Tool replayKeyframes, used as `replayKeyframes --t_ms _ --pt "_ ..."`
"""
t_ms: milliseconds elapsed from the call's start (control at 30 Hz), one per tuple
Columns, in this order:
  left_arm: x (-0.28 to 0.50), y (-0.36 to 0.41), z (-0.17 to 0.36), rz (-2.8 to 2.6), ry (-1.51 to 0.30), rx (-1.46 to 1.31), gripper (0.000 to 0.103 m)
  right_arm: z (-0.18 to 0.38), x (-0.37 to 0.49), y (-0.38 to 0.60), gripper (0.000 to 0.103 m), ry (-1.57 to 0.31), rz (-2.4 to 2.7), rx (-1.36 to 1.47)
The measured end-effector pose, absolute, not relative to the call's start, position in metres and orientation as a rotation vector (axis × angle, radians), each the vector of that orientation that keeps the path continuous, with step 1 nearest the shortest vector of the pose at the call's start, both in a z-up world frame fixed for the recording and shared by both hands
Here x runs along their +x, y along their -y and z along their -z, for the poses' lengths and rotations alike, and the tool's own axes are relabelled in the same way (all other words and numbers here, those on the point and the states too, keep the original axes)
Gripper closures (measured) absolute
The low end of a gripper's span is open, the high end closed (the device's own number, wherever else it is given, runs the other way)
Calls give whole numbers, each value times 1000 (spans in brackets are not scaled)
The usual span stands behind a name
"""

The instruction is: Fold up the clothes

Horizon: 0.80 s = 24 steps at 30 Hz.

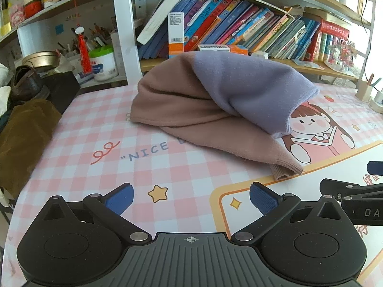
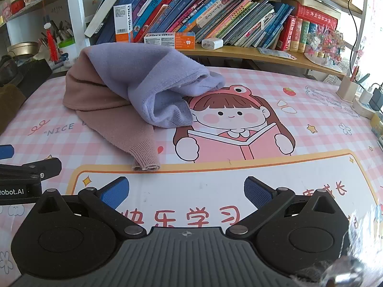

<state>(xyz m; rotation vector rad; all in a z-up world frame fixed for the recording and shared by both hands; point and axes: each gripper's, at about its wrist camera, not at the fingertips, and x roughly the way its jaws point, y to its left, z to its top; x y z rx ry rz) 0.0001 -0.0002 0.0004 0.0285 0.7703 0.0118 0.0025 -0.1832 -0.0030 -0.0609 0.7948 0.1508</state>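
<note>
Lying bunched, sweater (image 1: 215,100), cuff (image 2: 146,159) nearest

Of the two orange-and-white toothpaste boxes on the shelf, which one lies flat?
The orange-and-white toothpaste box nearer the white charger lies flat; the other orange-and-white box stands upright against the books.

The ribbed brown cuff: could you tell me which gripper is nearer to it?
Left, marginally. The cuff lies ahead-right of the left gripper, and ahead-left of the right gripper.
</note>
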Motion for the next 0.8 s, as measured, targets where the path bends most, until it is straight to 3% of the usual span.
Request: replayKeyframes --t_ms 800 --pt "0 -3 0 -11 -776 24 0 3 1 184 0 -793 -150 -58"
